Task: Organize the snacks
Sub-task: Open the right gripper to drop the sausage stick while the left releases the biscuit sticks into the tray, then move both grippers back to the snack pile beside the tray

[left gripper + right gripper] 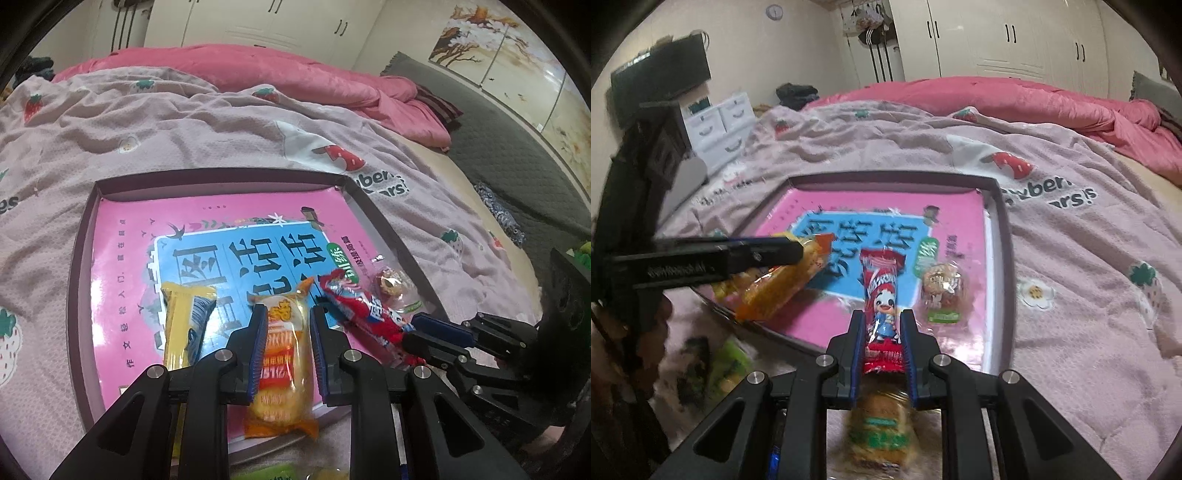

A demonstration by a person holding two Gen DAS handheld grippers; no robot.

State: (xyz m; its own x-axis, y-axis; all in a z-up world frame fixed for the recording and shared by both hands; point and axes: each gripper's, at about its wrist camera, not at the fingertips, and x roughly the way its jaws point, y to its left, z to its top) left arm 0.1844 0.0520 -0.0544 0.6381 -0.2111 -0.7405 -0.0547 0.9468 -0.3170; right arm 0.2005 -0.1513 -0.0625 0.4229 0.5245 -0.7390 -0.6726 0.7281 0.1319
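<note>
each gripper (284, 334) is black plastic, with blue ribbed pads (260, 347) inside its fingers, silver round screws (155, 372) on the linkage arms and triangular cut-outs.

Two black handheld tools point forward and downward, side by side. The left tool (284, 310) has its blue-padded fingers (259, 343) pressed against both sides of a yellow-orange packet (282, 354). The right tool (882, 317) is clamped narrowly on the lower end of a red packet (882, 295).
</note>
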